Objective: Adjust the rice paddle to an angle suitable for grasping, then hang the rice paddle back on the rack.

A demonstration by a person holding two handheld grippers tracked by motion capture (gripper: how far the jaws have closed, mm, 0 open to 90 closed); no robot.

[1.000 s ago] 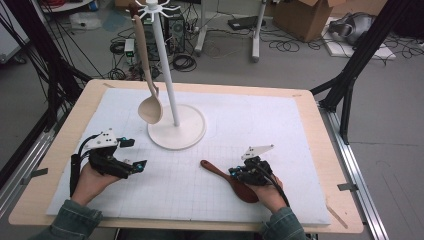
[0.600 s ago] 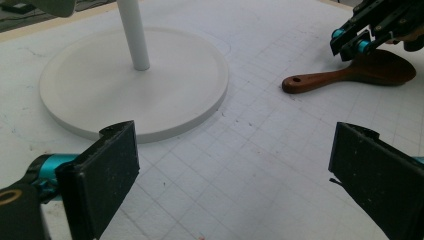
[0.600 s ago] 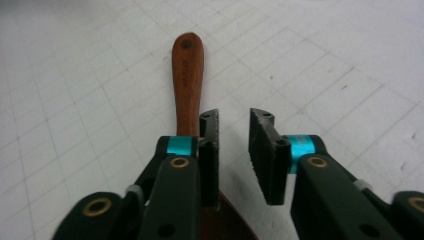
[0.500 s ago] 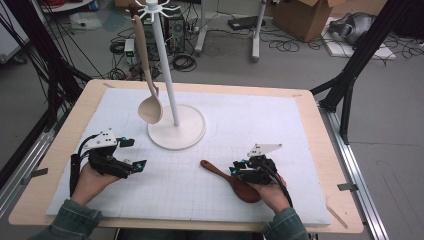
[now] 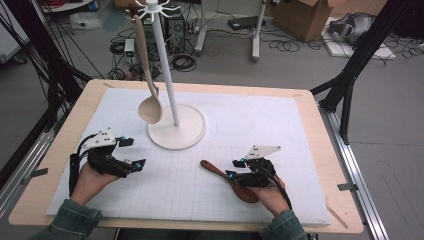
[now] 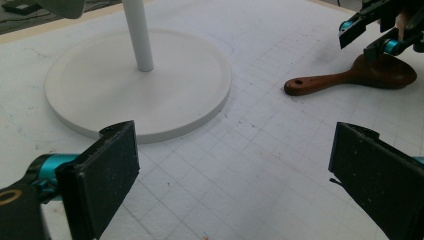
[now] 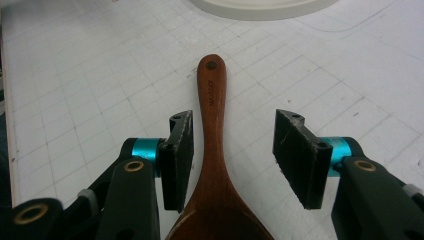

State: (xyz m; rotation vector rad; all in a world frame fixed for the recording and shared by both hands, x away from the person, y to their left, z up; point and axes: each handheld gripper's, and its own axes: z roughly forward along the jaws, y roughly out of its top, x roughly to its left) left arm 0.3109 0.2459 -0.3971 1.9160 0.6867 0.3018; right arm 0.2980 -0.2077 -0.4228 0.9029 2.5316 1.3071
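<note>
A dark brown wooden spoon lies flat on the white mat, handle toward the stand. My right gripper sits low over it. In the right gripper view the spoon's handle runs between the jaws of the right gripper. Those jaws have just been opening, and a gap shows at the right pad. My left gripper rests open at the mat's left with nothing between its pads. A pale wooden spoon hangs from the white stand.
The stand's round base lies just ahead of the left gripper, with the brown spoon and the right gripper to its right. The white gridded mat covers the wooden table. Cables, boxes and black frame legs stand beyond it.
The right gripper's jaws have spread apart around the brown spoon's handle, and the spoon stays flat on the mat. The left gripper has kept still.
</note>
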